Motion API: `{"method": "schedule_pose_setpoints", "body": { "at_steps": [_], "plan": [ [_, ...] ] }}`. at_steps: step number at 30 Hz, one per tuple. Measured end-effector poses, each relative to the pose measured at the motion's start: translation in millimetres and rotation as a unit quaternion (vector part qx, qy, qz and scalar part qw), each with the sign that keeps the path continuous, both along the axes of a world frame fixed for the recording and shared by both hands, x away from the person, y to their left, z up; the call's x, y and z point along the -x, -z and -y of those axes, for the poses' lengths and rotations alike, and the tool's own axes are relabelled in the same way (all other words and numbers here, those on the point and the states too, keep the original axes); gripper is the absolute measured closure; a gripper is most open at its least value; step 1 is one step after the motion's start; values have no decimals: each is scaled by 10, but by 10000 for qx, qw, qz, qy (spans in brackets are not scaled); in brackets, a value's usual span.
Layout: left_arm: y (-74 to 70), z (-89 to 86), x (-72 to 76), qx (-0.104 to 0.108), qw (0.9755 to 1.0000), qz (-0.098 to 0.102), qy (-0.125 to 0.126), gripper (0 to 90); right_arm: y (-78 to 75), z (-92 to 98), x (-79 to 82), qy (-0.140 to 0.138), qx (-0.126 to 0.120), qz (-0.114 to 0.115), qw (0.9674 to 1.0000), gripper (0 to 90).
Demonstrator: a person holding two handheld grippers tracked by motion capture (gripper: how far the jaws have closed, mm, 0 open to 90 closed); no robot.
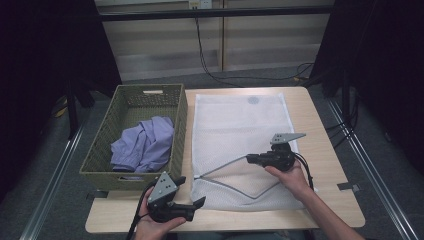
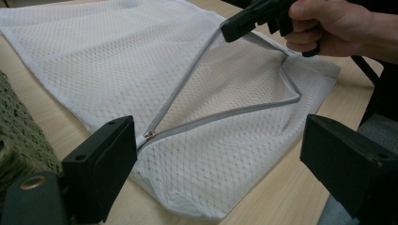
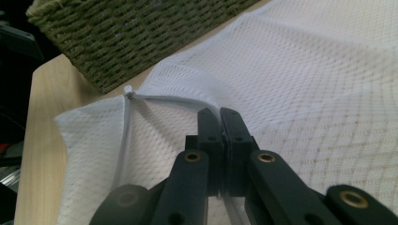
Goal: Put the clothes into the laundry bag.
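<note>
So the whole thing hangs off the wooden table [image 1: 330,150], and the landmark I'll use is the white mesh laundry bag [image 1: 240,125] lying flat on it, long axis running away from the person toward the far edge. Just beside the bag's left edge sits the green woven basket [image 1: 107,145], with a lavender shirt [image 1: 145,142] crumpled inside it. That shirt is presumably what's headed into the bag.

The relation that matters: the bag's mouth is at its near end, and the grey zipper [image 2: 225,115] is already undone, splitting into a V. The right gripper [image 1: 248,159] sits over the bag's near right part, jaws pinched tight on the upper zipper edge and holding it up off the lower layer, so the opening gapes toward the bag's left side, which is the basket side. In the right gripper view the two jaws are pressed together with the grey tape running out from between them. The zipper pull [image 2: 148,135] is down at the point of the V, near the bag's near left corner.

The left gripper [image 1: 192,207] hangs just off that corner, jaws spread wide with nothing in them. It's the one closer to the basket, so I'd guess it fetches the shirt.

No brand, label or readable writing anywhere; there's a round greyish patch [image 1: 253,100] at the bag's far end, too small to make out.
</note>
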State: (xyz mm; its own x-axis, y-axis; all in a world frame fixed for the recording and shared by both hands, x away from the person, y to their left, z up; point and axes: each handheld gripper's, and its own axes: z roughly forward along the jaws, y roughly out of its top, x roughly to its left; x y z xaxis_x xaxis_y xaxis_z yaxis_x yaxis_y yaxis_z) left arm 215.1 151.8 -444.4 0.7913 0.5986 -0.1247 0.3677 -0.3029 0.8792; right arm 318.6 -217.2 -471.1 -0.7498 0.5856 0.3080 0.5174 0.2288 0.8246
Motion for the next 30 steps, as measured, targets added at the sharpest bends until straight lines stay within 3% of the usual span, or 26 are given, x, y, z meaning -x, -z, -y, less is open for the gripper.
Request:
{"method": "schedule_pose_setpoints", "body": {
  "at_steps": [30],
  "plan": [
    [8,24,2,15,10000,-39,23,109,-290,67,-16,117,-546,288,9980,882]
  ]
}}
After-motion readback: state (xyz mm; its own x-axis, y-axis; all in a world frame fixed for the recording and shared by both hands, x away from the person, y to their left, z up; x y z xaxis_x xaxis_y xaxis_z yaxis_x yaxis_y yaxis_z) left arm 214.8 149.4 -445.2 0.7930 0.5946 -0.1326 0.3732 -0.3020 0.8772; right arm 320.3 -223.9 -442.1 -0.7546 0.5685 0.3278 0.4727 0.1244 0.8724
